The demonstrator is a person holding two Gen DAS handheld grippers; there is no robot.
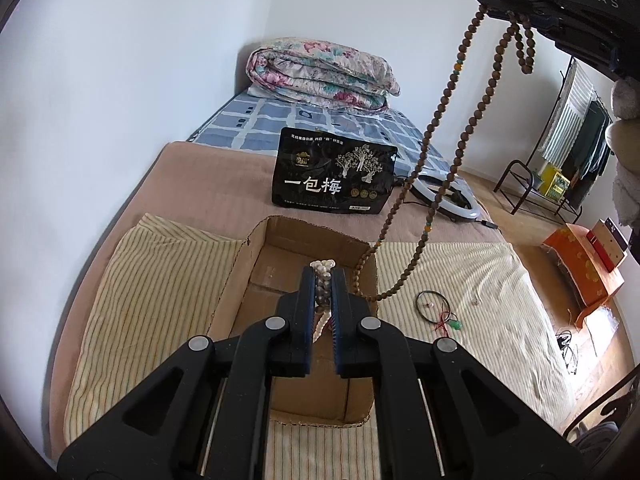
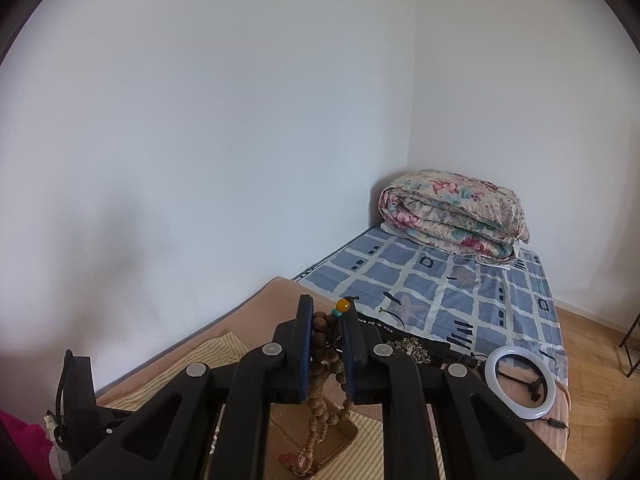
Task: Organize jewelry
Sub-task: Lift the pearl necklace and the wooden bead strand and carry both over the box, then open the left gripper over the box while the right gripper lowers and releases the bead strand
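My left gripper is shut on a white pearl strand and holds it over the open cardboard box on the striped cloth. My right gripper is shut on a long brown wooden bead necklace with amber and teal beads. In the left wrist view it is raised high at the top right, and the necklace hangs down in long loops, its low end draped over the box's right wall. A thin dark cord bracelet with red thread and a green charm lies on the cloth right of the box.
A black snack pouch stands behind the box. A white ring light lies on the bed beyond it. A folded floral quilt sits at the bed's far end. An orange box and a clothes rack stand on the floor to the right.
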